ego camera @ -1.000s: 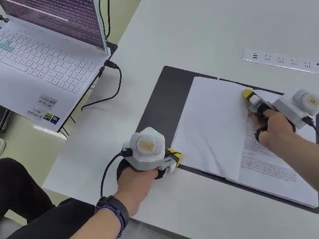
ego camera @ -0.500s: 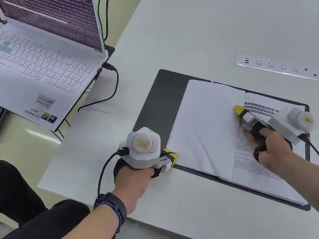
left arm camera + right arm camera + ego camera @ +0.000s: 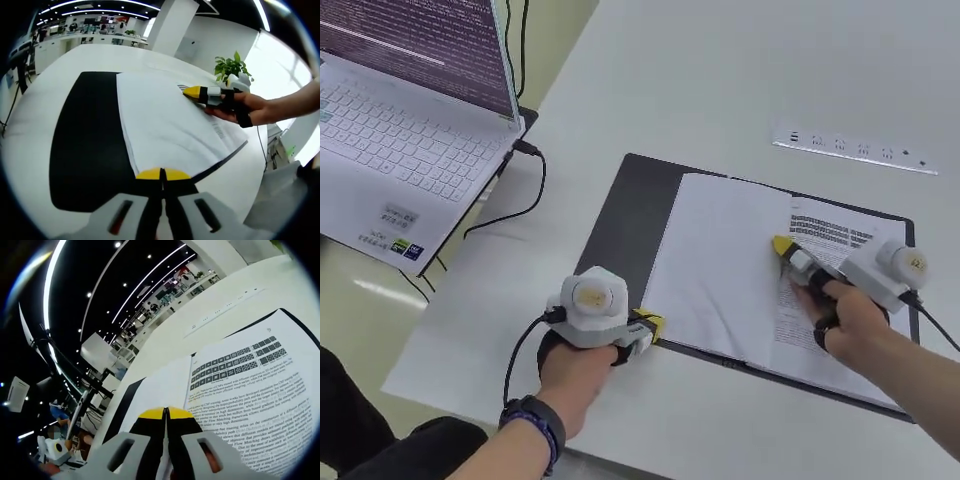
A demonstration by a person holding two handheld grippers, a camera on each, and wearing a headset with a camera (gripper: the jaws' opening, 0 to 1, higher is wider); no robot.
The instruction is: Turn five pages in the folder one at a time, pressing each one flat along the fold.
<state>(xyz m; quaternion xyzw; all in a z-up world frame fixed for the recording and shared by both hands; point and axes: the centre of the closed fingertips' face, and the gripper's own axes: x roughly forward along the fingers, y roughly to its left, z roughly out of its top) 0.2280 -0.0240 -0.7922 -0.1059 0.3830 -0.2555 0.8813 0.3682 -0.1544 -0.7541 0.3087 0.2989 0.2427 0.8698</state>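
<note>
The folder (image 3: 630, 215) lies open on the white table, its black inner cover (image 3: 85, 145) to the left. A blank turned page (image 3: 715, 260) lies over the cover, with a printed page (image 3: 840, 235) to its right. My left gripper (image 3: 650, 322) is shut, its yellow tips (image 3: 162, 174) resting on the folder's near edge by the blank page's corner. Shut as well, my right gripper (image 3: 781, 246) presses its tips on the paper along the fold. In the left gripper view the right gripper (image 3: 192, 91) sits on the page. The right gripper view shows the shut tips (image 3: 166, 413) above the printed text (image 3: 240, 390).
An open laptop (image 3: 410, 130) stands at the left on the table, with a black cable (image 3: 525, 195) trailing toward the folder. A white power strip (image 3: 855, 150) lies beyond the folder. Bare table surrounds the folder.
My right gripper has slid down the fold toward me, staying shut on the paper. The left gripper stays at the folder's near edge. The head camera has shifted.
</note>
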